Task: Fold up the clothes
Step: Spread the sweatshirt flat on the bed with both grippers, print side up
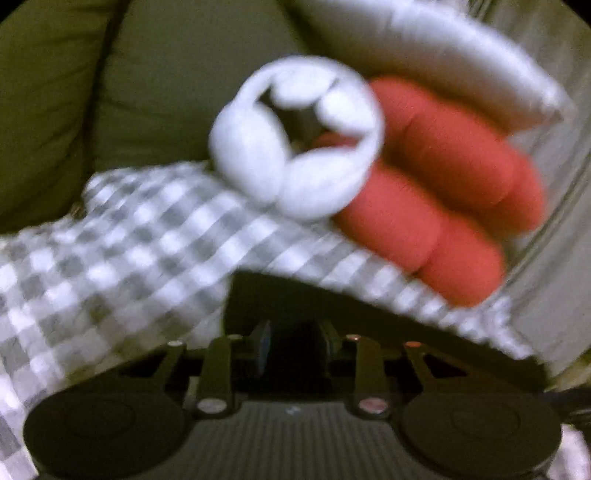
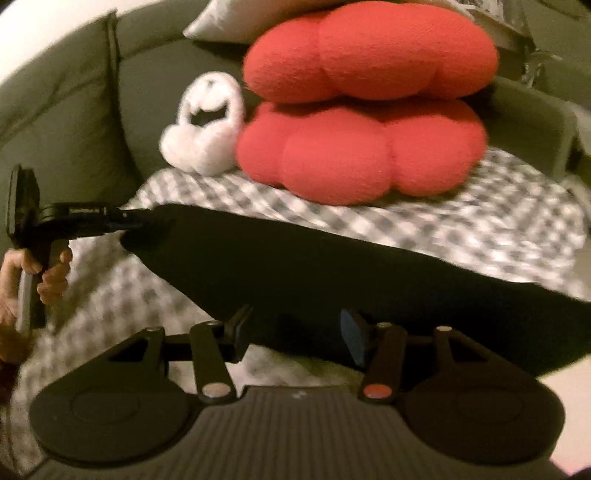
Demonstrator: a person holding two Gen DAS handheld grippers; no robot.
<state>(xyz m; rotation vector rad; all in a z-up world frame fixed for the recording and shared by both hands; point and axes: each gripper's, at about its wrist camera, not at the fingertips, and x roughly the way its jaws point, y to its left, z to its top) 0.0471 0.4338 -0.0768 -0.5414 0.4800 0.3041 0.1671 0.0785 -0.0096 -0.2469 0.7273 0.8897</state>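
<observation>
At the far left of the right wrist view, a hand (image 2: 44, 273) holds the handle of the left gripper (image 2: 147, 225), whose fingers are closed on the left corner of a black garment (image 2: 332, 280). The garment stretches as a dark band rightward, lifted above a grey-and-white checked cloth (image 2: 480, 221) spread over an olive-green sofa (image 2: 48, 110). Lower centre, the right gripper (image 2: 295, 336) stands with its jaws apart, the black garment's lower edge lying between and beyond them; the fingers (image 2: 242, 328) do not press it.

Behind the garment, on the checked cloth, a white fluffy knotted cushion (image 2: 207, 129) sits just beside and left of two red puffy cushions (image 2: 369, 110) stacked one on the other. A pale pillow (image 2: 236, 18) lies behind them at the top edge.

In the left wrist view, which is blurred, the checked cloth (image 1: 129, 240) runs across the middle, the white cushion (image 1: 295, 140) sits centre, the red cushions (image 1: 443, 184) right of it and the pale pillow (image 1: 443, 55) above. The left gripper's own fingertips close together on dark fabric at the lower centre (image 1: 295, 343). No containers show in either view.
</observation>
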